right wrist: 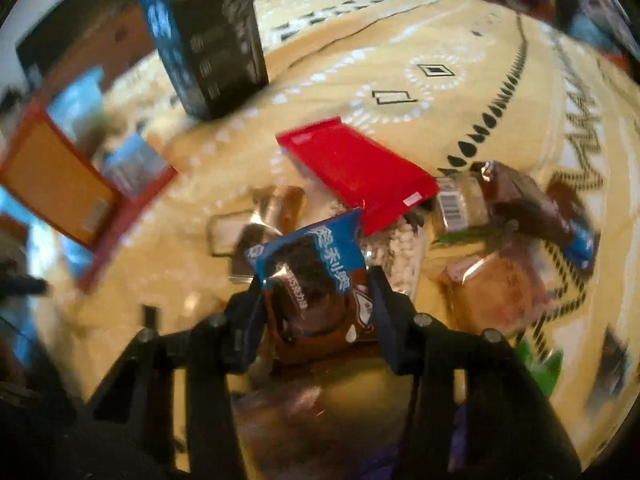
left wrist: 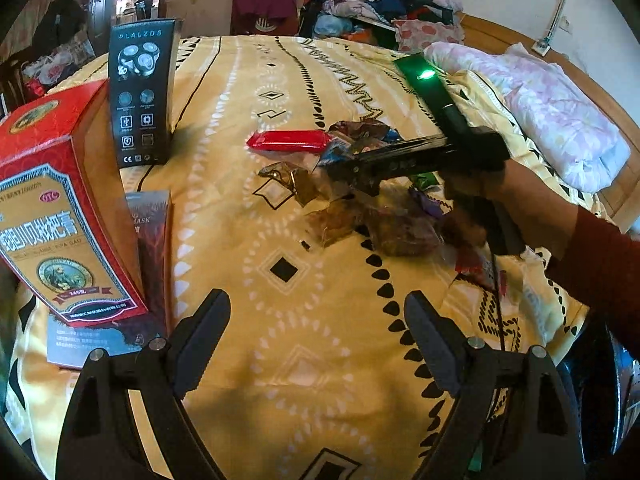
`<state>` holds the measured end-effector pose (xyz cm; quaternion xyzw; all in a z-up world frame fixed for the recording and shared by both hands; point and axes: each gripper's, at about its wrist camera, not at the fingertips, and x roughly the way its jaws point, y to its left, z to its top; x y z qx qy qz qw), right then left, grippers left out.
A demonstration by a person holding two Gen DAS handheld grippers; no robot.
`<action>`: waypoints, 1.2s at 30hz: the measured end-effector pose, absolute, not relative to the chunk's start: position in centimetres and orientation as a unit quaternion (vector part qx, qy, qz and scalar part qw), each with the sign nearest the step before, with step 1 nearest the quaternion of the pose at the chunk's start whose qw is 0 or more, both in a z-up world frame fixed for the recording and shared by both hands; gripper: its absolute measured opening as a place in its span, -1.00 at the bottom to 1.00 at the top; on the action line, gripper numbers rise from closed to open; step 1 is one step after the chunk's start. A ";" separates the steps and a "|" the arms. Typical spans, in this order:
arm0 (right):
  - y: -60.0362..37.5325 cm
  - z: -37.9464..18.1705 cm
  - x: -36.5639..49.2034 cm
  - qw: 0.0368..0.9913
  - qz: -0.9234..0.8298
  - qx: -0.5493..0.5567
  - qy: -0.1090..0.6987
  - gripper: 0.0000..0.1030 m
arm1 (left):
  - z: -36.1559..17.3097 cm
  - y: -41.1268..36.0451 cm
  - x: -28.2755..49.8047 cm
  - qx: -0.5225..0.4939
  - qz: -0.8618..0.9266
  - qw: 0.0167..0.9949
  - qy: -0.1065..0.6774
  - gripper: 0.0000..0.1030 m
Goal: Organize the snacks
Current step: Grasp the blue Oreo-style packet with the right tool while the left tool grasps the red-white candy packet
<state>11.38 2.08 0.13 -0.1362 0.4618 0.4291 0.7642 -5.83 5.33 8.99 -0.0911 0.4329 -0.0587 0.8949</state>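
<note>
Snacks are lying in a loose heap (left wrist: 360, 200) on the yellow patterned bedspread (left wrist: 280, 360), with a red flat packet (right wrist: 356, 170) at the heap's far edge. Right gripper (right wrist: 316, 304) is clamping its fingers on a blue-and-brown cookie packet (right wrist: 312, 276) over the heap. Left gripper (left wrist: 316, 340) is hovering near the heap, fingers wide apart around nothing. Beyond the heap a black shaver box (left wrist: 142, 92) is standing upright; a red medicine box (left wrist: 60, 208) is sitting beside it.

I counted two upright boxes (left wrist: 60, 208), upper left | one flat mask box (left wrist: 150, 240), left | one red packet (left wrist: 290, 140), centre | snack pile (left wrist: 380, 220) uncountable.
</note>
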 end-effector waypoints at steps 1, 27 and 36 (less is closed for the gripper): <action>1.6 0.8 10.9 0.769 0.431 -0.129 0.453 -0.06 | 9.1 5.2 -5.8 -0.090 -0.060 0.895 0.432 0.75; -25.4 4.2 -2.1 0.875 0.216 0.130 0.414 -0.06 | 5.6 -14.8 2.6 -0.150 -0.290 0.801 0.502 0.32; -27.8 3.5 -2.0 0.875 0.198 0.174 0.405 -0.05 | 2.5 -17.0 5.4 -0.169 -0.280 0.776 0.539 0.30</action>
